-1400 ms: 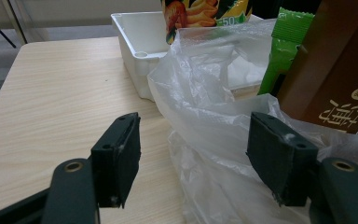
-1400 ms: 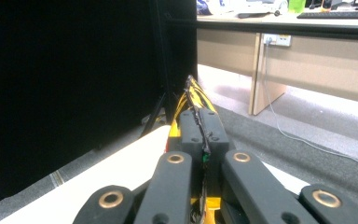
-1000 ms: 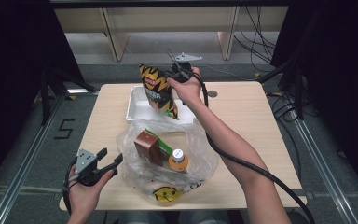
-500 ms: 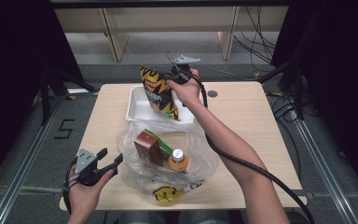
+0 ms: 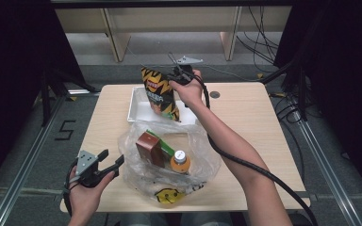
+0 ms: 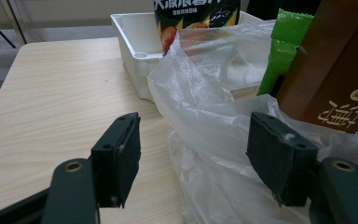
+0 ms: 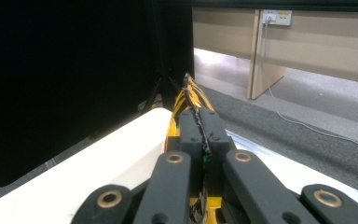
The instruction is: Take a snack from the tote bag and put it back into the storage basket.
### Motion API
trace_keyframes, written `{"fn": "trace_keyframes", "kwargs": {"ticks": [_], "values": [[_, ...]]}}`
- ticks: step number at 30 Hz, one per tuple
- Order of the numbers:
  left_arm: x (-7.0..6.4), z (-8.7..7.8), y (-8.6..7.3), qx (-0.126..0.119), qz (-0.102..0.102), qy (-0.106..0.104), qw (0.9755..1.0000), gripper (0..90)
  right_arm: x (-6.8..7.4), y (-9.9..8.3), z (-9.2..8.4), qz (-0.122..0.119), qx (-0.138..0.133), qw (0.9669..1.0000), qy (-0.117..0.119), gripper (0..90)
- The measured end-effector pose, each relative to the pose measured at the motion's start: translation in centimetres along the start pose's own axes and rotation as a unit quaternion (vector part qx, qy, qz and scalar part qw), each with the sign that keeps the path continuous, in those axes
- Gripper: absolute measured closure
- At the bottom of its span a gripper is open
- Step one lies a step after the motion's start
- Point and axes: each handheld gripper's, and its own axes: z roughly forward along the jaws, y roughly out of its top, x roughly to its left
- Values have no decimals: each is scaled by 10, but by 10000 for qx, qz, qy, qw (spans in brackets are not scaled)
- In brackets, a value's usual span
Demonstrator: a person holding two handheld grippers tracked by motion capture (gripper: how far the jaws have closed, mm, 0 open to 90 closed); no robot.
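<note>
High view first: we see our right gripper (image 5: 175,75) above the far edge of the worktop (image 5: 245,122), its jaws clamped on the top edge of a snack bag (image 5: 159,94). The bag hangs upright from the grip, black and yellow, with its lower end in or just over the white tray (image 5: 139,110) that sits at the far side of the worktop, left of the middle. From the right gripper view we look along the closed jaws and see the bag's (image 7: 189,100) crimped seam pinched between the pads, with the tray's (image 7: 116,158) pale wall beneath.

Our left gripper (image 5: 108,165) rests near the worktop's near left corner, jaws apart and holding nothing. It points at a clear plastic bag (image 5: 198,155) that lies crumpled at the near edge, around the middle. Inside the plastic bag we see a brown carton (image 5: 148,148) standing upright, a green packet (image 5: 162,146) just behind it, and a bottle (image 5: 180,160) with a white cap just beside the carton.

From the left gripper view the open jaws frame the plastic bag's (image 6: 205,116) edge; the right pad (image 6: 279,158) is near the film, but we cannot tell whether it touches. The carton (image 6: 335,70) and green packet (image 6: 282,51) rise on the right, the tray (image 6: 135,51) and snack bag (image 6: 191,14) beyond.
</note>
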Motion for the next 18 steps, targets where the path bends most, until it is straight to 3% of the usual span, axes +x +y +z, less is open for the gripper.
{"fn": "trace_keyframes", "kwargs": {"ticks": [4,7,8,11,13,14,16,18], "values": [[0,0,0,-7,2,1,10000,344,-4,0,-1,25,51,10000,-63,889],[0,0,0,6,6,-1,10000,344,-8,0,-2,-102,23,9999,-114,884],[0,1,0,-5,4,-3,10000,344,-8,0,-3,8,90,9999,-104,882],[0,0,0,12,12,-10,10000,344,-12,0,-2,-196,62,9997,-130,871],[0,1,0,11,18,0,10000,344,-12,0,-3,-70,125,9997,-195,868],[0,1,0,11,18,0,10000,344,-15,1,-2,-176,116,9996,-177,867],[0,1,-1,-2,15,-18,10000,344,-15,0,-3,-109,132,9996,-227,867],[0,1,0,-5,13,-18,10000,344,-18,-1,-2,-192,110,9994,-264,865]]}}
